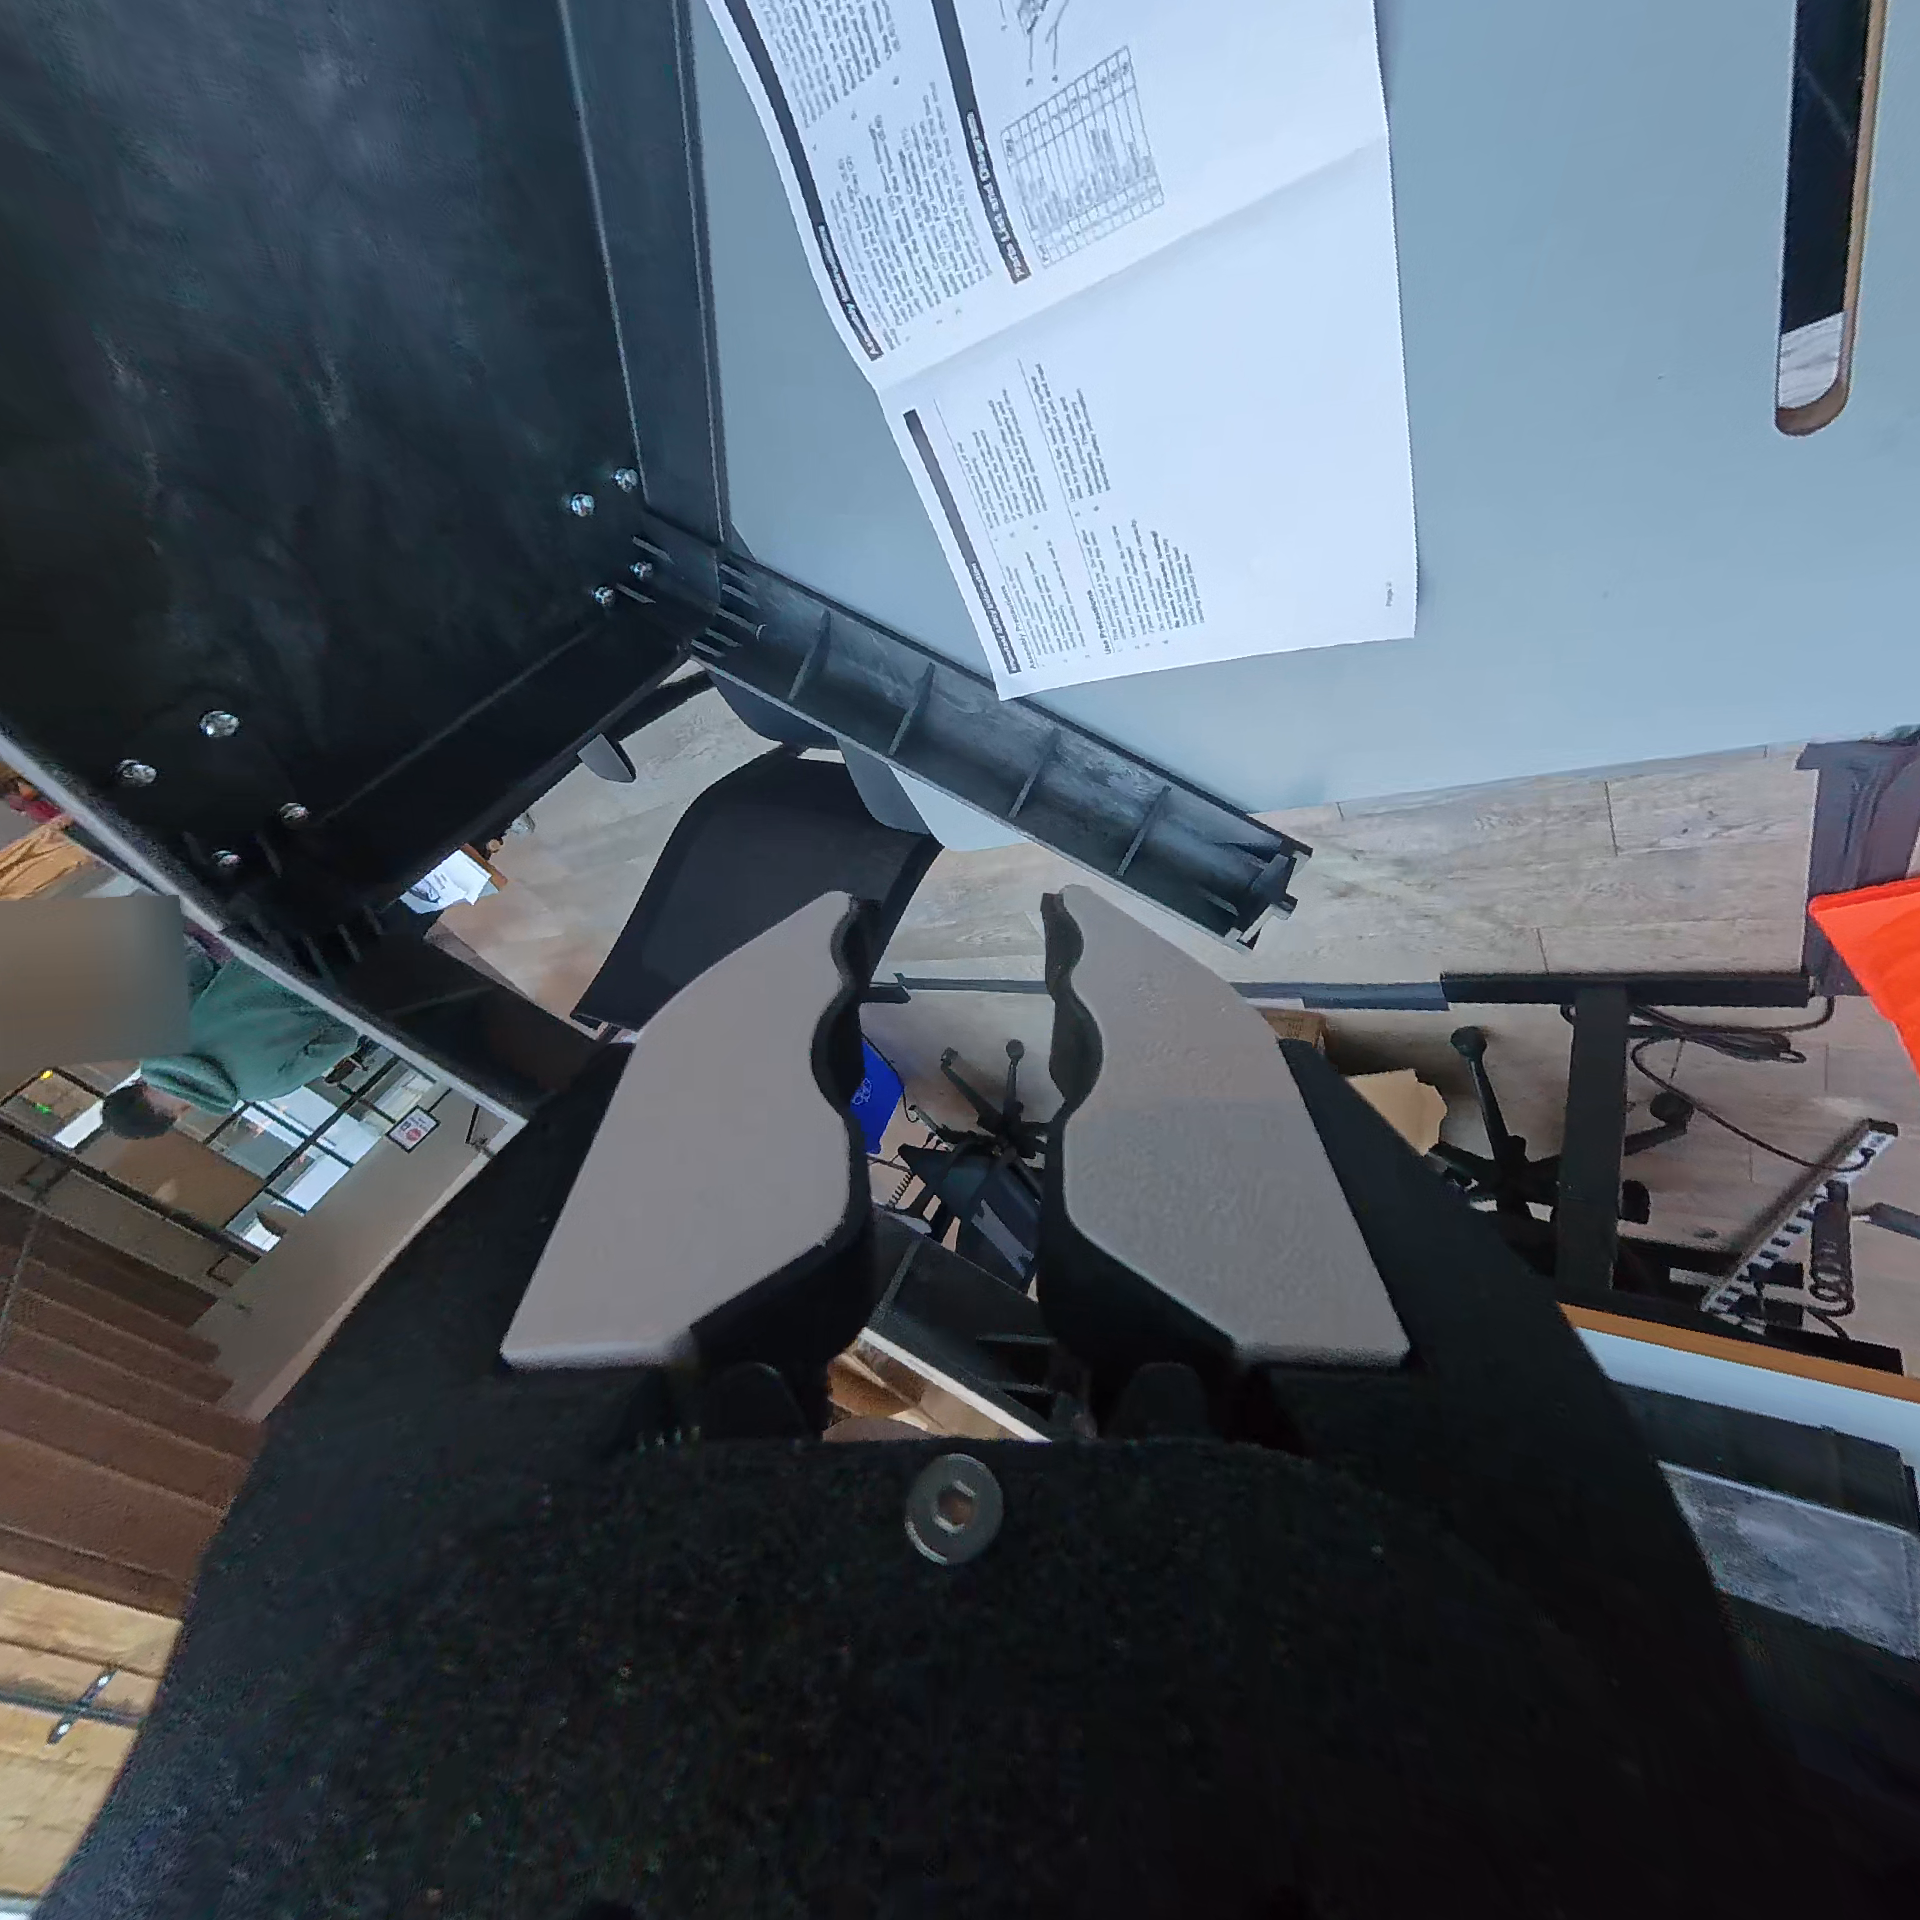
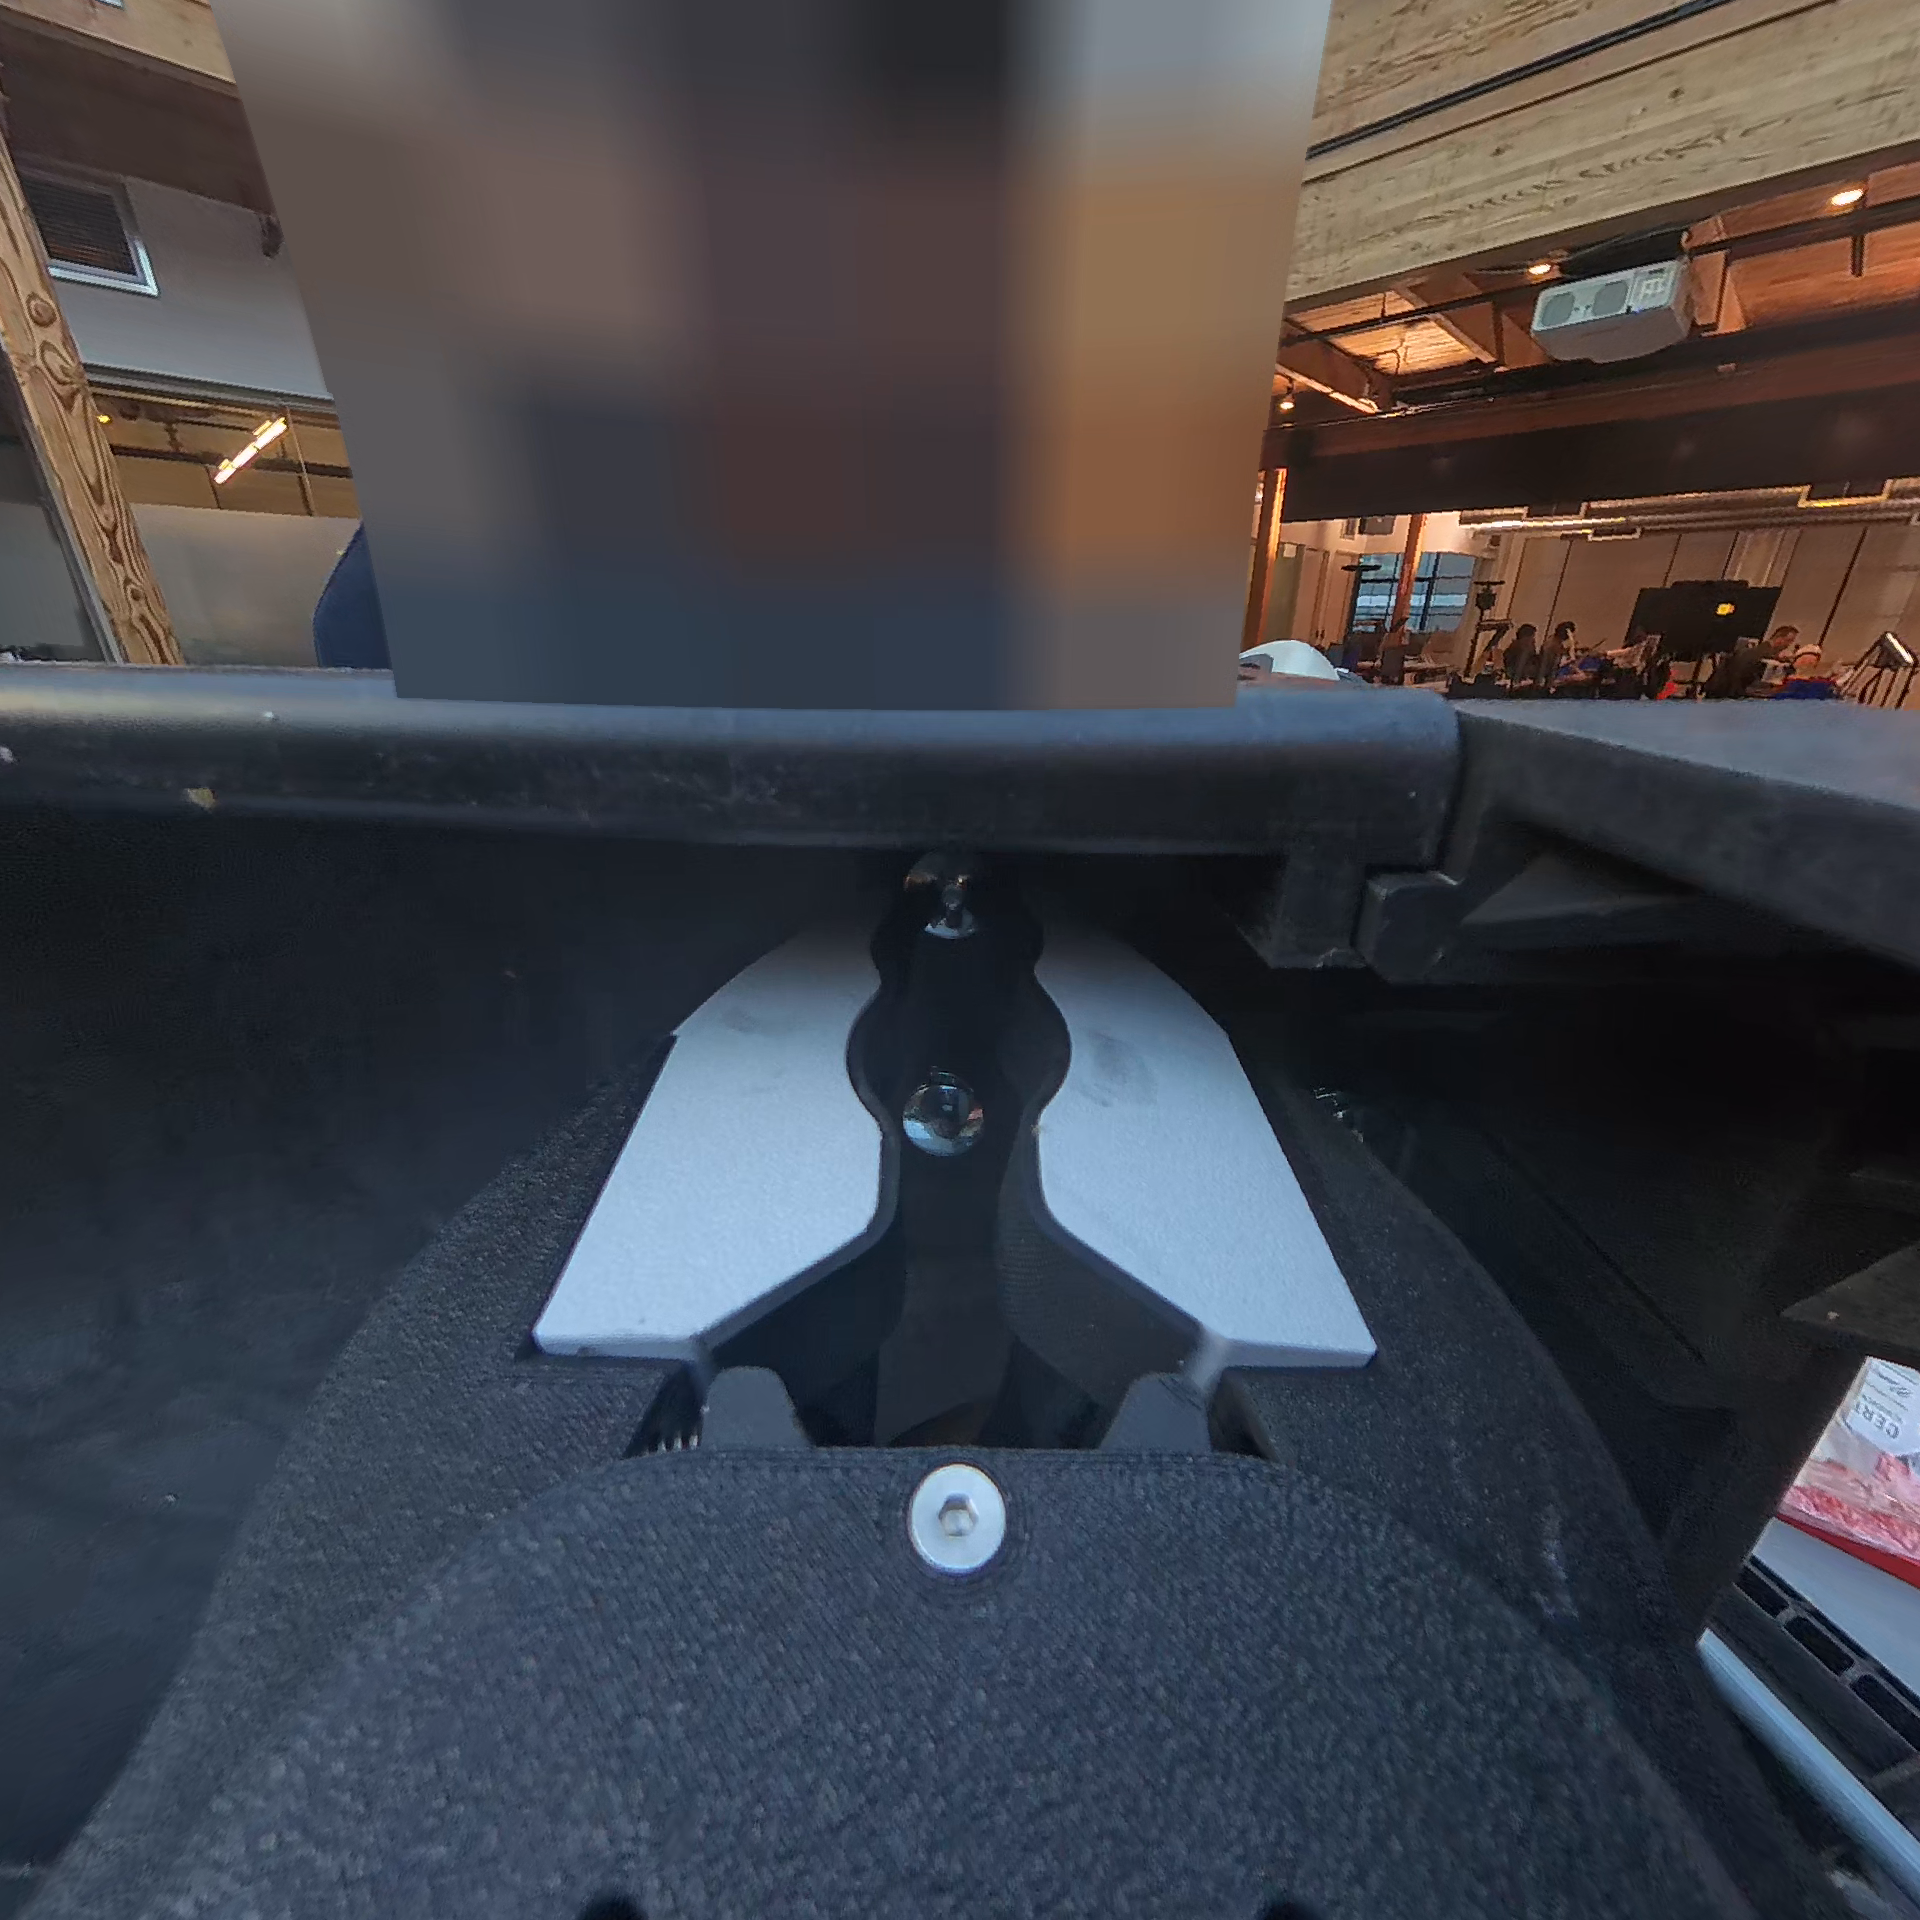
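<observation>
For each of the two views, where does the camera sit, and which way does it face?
Left wrist view: behind the left gripper, jaws apart, rolled over; faces a black panel, booklet and floor.
Right wrist view: behind the right gripper, jaws apart; faces a screw under a black rail.
Shared: apparently the same black furniture; no hands show.

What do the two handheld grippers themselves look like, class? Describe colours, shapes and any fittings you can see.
Both look alike. The left gripper has two flat grey fingers with wavy black inner edges, set in a rough-textured black body with a silver washer at its centre. The right gripper has paler grey fingers of the same shape, and a silver hex-socket bolt in its black body. No cables or sleeves show.
</observation>
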The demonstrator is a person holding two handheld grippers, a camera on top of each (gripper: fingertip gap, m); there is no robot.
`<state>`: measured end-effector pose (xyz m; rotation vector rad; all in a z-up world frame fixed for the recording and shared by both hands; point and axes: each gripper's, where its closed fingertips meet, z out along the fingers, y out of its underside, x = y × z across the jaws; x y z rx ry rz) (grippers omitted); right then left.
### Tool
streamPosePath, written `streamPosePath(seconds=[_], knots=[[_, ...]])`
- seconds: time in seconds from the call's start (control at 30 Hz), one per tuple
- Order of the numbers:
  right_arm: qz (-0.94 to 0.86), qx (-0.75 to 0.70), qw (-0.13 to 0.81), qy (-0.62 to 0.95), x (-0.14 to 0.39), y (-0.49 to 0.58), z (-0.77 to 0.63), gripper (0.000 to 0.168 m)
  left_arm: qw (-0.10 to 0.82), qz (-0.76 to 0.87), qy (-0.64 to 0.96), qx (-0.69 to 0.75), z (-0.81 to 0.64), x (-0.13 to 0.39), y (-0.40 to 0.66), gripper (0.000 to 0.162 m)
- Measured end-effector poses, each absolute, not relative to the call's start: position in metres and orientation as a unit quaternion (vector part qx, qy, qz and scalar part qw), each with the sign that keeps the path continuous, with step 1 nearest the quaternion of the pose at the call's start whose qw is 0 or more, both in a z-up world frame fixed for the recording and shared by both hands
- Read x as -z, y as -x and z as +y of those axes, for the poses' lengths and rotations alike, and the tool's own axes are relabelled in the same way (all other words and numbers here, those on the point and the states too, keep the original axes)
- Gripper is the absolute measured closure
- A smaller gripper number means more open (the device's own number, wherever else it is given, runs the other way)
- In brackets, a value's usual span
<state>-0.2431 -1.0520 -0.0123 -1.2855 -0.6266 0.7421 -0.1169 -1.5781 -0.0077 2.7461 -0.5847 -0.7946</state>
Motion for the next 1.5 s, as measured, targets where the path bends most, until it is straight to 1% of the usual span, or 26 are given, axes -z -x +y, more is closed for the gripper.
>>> streamPosePath(seconds=[0.13,0.23,0.3,0.37,0.4,0.5,0.57,0.63,0.73,0.83,0.97,1.1,1.23,1.4,1.5], knots=[[-0.285,-0.329,0.693,0.575,0.012,0.244,-1.052,0.150,0.070,-0.187,-0.942,0.271,-1.577,-0.006,0.112,0.130],[-0.282,-0.331,0.692,0.576,0.012,0.242,-1.051,0.150,0.015,-0.157,-0.959,0.236,-1.577,0.017,0.107,0.130],[-0.282,-0.333,0.692,0.575,0.013,0.243,-1.051,0.150,-0.025,-0.114,-0.972,0.204,-1.579,0.057,0.106,0.131],[-0.284,-0.333,0.692,0.574,0.013,0.244,-1.050,0.150,-0.088,-0.060,-0.979,0.174,-1.576,0.113,0.103,0.132],[-0.284,-0.333,0.692,0.574,0.013,0.243,-1.051,0.150,-0.132,-0.029,-0.979,0.152,-1.574,0.145,0.099,0.132],[-0.280,-0.335,0.692,0.575,0.013,0.244,-1.052,0.149,-0.314,0.076,-0.942,0.086,-1.569,0.233,0.081,0.135],[-0.280,-0.335,0.692,0.574,0.014,0.244,-1.051,0.149,-0.412,0.159,-0.895,0.062,-1.579,0.274,0.076,0.139],[-0.283,-0.333,0.694,0.572,0.013,0.243,-1.051,0.150,-0.471,0.233,-0.848,0.070,-1.596,0.304,0.082,0.142],[-0.290,-0.328,0.696,0.569,0.013,0.244,-1.050,0.150,-0.482,0.297,-0.821,0.079,-1.617,0.348,0.088,0.141],[-0.290,-0.328,0.695,0.570,0.012,0.244,-1.049,0.150,-0.513,0.327,-0.788,0.093,-1.625,0.364,0.097,0.140],[-0.296,-0.323,0.695,0.569,0.013,0.246,-1.051,0.150,-0.541,0.314,-0.765,0.151,-1.627,0.354,0.105,0.141],[-0.298,-0.321,0.695,0.569,0.014,0.243,-1.052,0.150,-0.527,0.293,-0.788,0.126,-1.624,0.361,0.099,0.141],[-0.301,-0.318,0.694,0.571,0.014,0.245,-1.051,0.150,-0.550,0.338,-0.756,0.103,-1.634,0.357,0.108,0.143],[-0.305,-0.312,0.695,0.571,0.014,0.245,-1.052,0.150,-0.546,0.370,-0.742,0.117,-1.642,0.358,0.117,0.143],[-0.309,-0.309,0.695,0.571,0.013,0.246,-1.052,0.150,-0.532,0.368,-0.752,0.125,-1.640,0.362,0.117,0.147]])
